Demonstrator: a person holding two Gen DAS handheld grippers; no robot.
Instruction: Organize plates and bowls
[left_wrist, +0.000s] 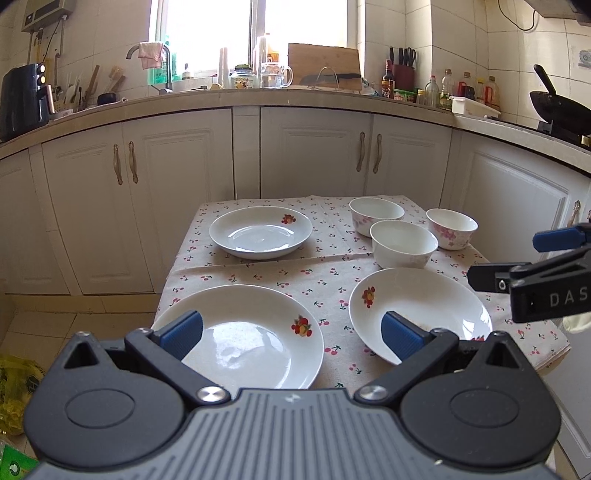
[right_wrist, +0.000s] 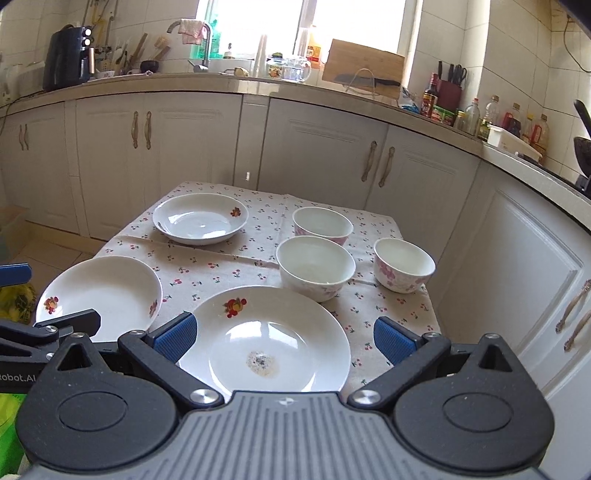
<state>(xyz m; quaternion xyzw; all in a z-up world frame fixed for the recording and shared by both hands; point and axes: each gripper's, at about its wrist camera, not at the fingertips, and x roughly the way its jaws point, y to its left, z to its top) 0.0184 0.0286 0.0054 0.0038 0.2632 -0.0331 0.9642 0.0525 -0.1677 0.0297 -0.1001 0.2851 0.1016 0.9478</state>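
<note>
Plates and bowls sit apart on a small table (right_wrist: 397, 314) under a cherry-print cloth. Nearest the left gripper (left_wrist: 291, 332), whose blue pads are spread wide and hold nothing, lies the left plate (left_wrist: 255, 339); its near rim is hidden behind the gripper body. The right gripper (right_wrist: 284, 338) is likewise spread and empty, hovering over the near edge of the stained plate (right_wrist: 273, 339), whose lower rim is also cut off by the gripper. A brownish patch with dark specks marks that plate's well; what it is cannot be told. In the left wrist view the right gripper shows only partly at the right edge, its fingers reaching in just beside the stained plate.

Past the stained plate stands the middle bowl (right_wrist: 316, 271), its base close to the plate's far rim, perhaps touching it, though the angle leaves that unclear. To its right is the right bowl (right_wrist: 404, 269) with pink flowers, near the table's edge. Behind the middle one the far bowl (right_wrist: 322, 226) is partly hidden. Across the table, at the far left, rests the far plate (right_wrist: 201, 218).

Beyond are white cabinets (right_wrist: 325, 151) and a crowded counter; its bottles and jars are too small to read.
</note>
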